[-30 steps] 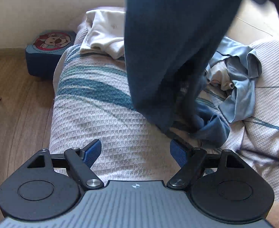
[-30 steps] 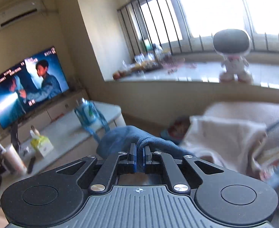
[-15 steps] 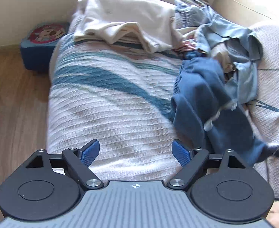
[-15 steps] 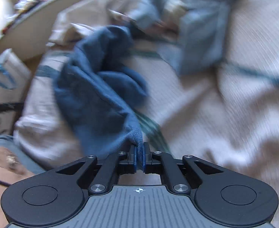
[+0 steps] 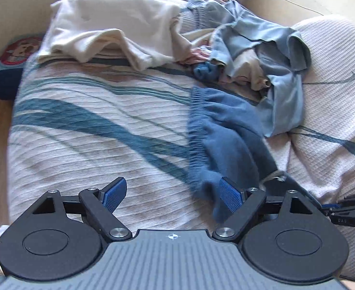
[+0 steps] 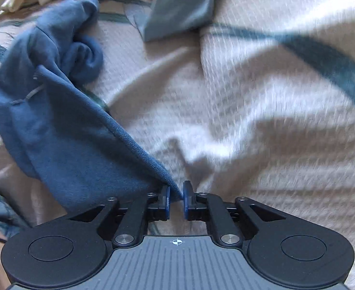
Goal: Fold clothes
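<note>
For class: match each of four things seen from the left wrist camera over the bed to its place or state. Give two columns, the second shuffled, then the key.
Things
1. dark blue garment
2. cream garment
3. light blue shirt
4. left hand-held gripper

Place or state
A. crumpled in the heap at the far right
B. jaws wide apart
C. lying at the far left
D. nearest the camera, gathered ribbed edge showing

Pairs: 1-D, 2-C, 3-A, 4-B
</note>
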`<state>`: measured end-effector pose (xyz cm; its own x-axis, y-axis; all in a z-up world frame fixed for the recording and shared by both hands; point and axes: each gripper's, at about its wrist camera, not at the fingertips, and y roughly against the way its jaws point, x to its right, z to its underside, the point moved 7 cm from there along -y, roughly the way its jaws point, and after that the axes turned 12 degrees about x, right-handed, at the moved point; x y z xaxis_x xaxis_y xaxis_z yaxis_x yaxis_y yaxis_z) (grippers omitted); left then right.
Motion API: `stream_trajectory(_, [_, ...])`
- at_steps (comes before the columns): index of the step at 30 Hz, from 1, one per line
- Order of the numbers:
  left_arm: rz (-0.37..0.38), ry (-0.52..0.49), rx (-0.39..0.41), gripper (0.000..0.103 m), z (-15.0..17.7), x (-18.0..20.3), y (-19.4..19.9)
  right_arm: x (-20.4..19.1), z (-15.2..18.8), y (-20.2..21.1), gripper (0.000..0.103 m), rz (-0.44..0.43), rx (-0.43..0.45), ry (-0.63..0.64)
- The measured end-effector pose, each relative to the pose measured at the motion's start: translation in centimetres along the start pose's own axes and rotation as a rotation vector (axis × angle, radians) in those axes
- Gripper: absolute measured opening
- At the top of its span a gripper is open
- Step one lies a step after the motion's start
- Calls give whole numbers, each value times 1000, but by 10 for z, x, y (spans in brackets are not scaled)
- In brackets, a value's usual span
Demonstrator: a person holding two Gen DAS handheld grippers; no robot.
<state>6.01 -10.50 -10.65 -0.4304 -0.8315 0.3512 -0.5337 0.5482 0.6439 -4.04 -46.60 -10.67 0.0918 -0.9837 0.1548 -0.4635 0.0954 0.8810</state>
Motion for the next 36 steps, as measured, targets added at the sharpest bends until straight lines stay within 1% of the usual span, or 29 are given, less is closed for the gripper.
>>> stream_trajectory(3, [28,-9,-16,82,3,11,-11,3,-25,27,15,1,80,33])
stream_trajectory(5, [31,-10,-23,82,7,16,-18,5,-45,45,15,3,145,59])
stream_trajectory(7, [24,4,-26,78,11,17,-25,2,-70,63,15,-24,227,77])
stream_trajectory(8, [21,12,-28,75,12,17,-29,-2,-83,69,15,-53,270,88])
stream_trajectory(9, [19,22,-28,72,14,17,-31,-9,-95,73,15,-100,315,101])
stream_trajectory(11, [16,46,-24,64,16,16,-36,-31,-123,73,22,-217,384,117])
stream_trajectory(12, [8,54,-25,64,18,15,-37,-45,-137,70,31,-275,408,128])
stream_trajectory(13, [-4,58,-27,65,20,14,-38,-60,-150,63,42,-327,425,146])
stream_trajectory(14, [-16,62,-28,65,21,13,-40,-76,-162,54,48,-366,434,166])
stream_trajectory(15, [-22,67,-28,65,23,12,-40,-95,-174,42,57,-386,434,195])
stream_trajectory(18, [-23,102,-17,67,24,6,-36,-143,-202,3,57,-401,421,290])
stream_trajectory(20, [-28,132,-10,72,25,1,-34,-165,-212,-22,57,-389,384,346])
stream_trajectory(24, [-28,199,-11,75,29,-11,-33,-186,-221,-57,57,-368,303,419])
stream_trajectory(26, [-23,214,-8,75,30,-13,-34,-192,-220,-79,57,-346,259,417])
stream_trajectory(28, [-19,203,-11,76,30,-10,-37,-191,-215,-94,57,-338,225,409])
stream_trajectory(31, [-22,157,-13,76,29,-3,-38,-187,-204,-104,56,-354,195,385])
stream_trajectory(32, [-22,143,-9,74,29,-1,-38,-186,-200,-105,54,-360,193,379])
stream_trajectory(33, [-18,131,-4,69,28,2,-37,-185,-198,-103,45,-370,199,375])
stream_trajectory(34, [-9,125,4,55,27,4,-36,-185,-196,-100,35,-385,203,368])
stream_trajectory(35, [0,119,12,37,25,7,-36,-186,-195,-97,32,-392,208,364])
stream_trajectory(36, [11,118,19,33,24,9,-35,-186,-195,-93,28,-392,218,366])
